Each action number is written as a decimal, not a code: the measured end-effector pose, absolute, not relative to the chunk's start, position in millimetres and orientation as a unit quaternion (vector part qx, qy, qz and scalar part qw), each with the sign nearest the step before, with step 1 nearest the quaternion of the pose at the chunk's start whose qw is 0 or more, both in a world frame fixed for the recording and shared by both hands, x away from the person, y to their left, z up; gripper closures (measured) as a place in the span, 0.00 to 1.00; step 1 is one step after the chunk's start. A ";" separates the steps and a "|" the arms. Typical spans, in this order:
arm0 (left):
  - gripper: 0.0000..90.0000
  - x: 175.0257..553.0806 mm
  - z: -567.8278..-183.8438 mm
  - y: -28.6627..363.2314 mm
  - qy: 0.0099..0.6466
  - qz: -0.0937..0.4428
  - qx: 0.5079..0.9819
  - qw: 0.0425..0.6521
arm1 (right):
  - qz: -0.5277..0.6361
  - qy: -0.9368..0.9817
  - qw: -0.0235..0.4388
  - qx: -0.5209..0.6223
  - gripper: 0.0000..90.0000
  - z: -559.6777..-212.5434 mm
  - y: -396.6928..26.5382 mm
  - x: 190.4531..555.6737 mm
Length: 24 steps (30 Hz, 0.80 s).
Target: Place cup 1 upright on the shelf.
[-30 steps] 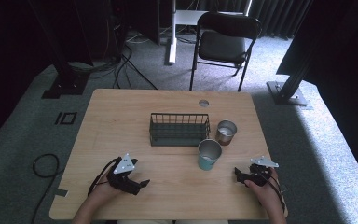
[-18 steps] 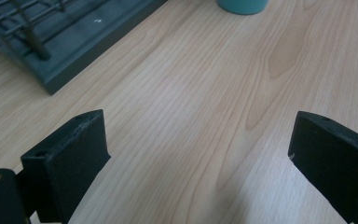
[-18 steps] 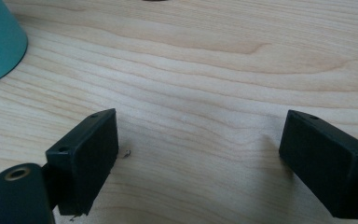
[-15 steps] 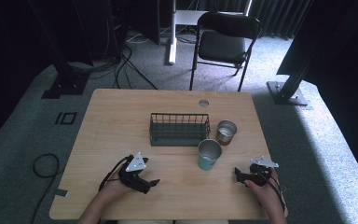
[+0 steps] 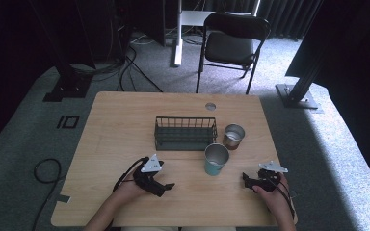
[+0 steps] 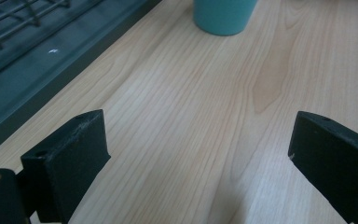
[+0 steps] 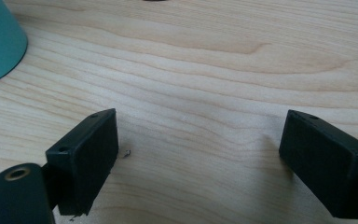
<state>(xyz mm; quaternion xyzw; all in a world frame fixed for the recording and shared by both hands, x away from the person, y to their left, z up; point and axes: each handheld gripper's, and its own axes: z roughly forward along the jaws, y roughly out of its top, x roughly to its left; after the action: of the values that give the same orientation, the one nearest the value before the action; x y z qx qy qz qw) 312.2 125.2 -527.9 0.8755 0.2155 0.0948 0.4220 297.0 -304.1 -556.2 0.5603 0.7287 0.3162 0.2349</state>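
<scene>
Left gripper (image 5: 166, 185): jaws spread wide, empty, low over the wooden table (image 5: 120, 125).
Right gripper (image 5: 245, 179): jaws wide apart, holding nothing.
Teal metal cup (image 5: 216, 160): upright, between both grippers, just ahead.
Dark wire basket (image 5: 185, 133): beyond the left gripper.

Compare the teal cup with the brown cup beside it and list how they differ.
The teal cup looks taller than the brown cup. The teal cup stands nearer the person, between the two grippers; the brown cup sits farther back, at the right end of the wire basket. Both stand upright on the table, open tops up, with silvery insides.
</scene>
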 end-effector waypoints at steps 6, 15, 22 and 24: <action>0.06 316.4 -525.9 112.6 0.201 0.088 0.881 0.418 | 0.316 0.728 0.235 0.561 0.13 -556.1 -304.0 296.9; 0.06 323.7 -521.7 94.3 0.184 0.082 0.885 0.420 | 0.316 0.729 0.235 0.560 0.13 -556.2 -304.1 297.0; 0.06 326.0 -518.8 78.4 0.167 0.081 0.889 0.419 | 0.316 0.728 0.234 0.561 0.13 -556.1 -304.1 296.9; 0.06 326.9 -518.1 75.0 0.165 0.080 0.889 0.419 | 0.316 0.729 0.235 0.561 0.13 -556.1 -304.1 296.9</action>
<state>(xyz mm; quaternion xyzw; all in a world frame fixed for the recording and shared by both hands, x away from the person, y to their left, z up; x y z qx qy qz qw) 326.9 75.0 -518.1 0.8891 0.1649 0.0799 0.4195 296.9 -304.1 -556.1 0.5606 0.7286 0.3161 0.2346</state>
